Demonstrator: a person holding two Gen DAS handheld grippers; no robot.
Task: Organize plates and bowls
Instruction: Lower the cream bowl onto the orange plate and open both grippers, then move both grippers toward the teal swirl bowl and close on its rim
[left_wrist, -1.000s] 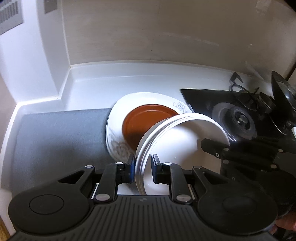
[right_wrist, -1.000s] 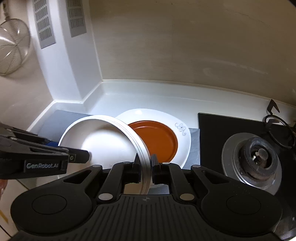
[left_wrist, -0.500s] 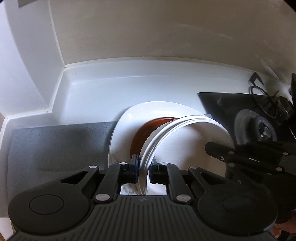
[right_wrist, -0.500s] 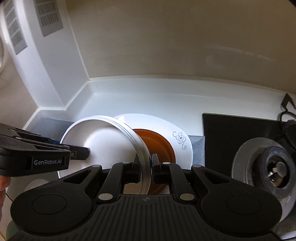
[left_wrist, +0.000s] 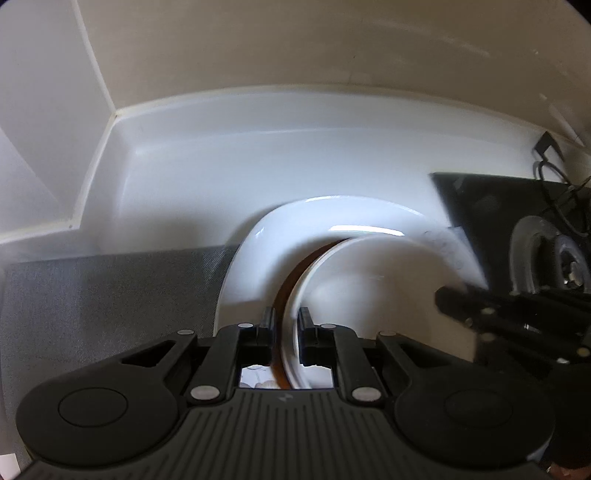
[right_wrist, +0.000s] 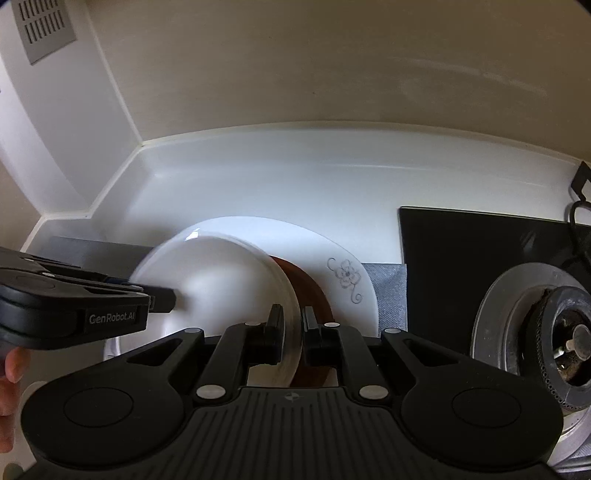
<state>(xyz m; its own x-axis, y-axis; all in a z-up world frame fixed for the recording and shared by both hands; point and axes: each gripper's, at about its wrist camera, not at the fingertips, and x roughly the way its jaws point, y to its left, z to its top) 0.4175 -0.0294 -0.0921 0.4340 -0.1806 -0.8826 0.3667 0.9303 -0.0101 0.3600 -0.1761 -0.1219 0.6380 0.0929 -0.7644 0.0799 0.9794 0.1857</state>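
A stack of white plates (left_wrist: 373, 291) (right_wrist: 221, 291) hangs between both grippers, low over a brown plate (right_wrist: 314, 295) (left_wrist: 291, 273). The brown plate lies on a large white flower-patterned plate (right_wrist: 343, 266) (left_wrist: 258, 258). My left gripper (left_wrist: 286, 332) is shut on the stack's left rim. My right gripper (right_wrist: 291, 330) is shut on its right rim. Each gripper shows in the other's view, the right one (left_wrist: 517, 325) and the left one (right_wrist: 74, 306). The stack hides most of the brown plate.
A grey mat (left_wrist: 110, 302) lies under the plates on the white counter (right_wrist: 295, 184). A black gas hob (right_wrist: 480, 240) with a burner (right_wrist: 554, 332) is at the right. Walls close the back and left.
Both grippers have moved forward and down with the white stack, which now covers most of the brown plate. The view is closer to the back wall.
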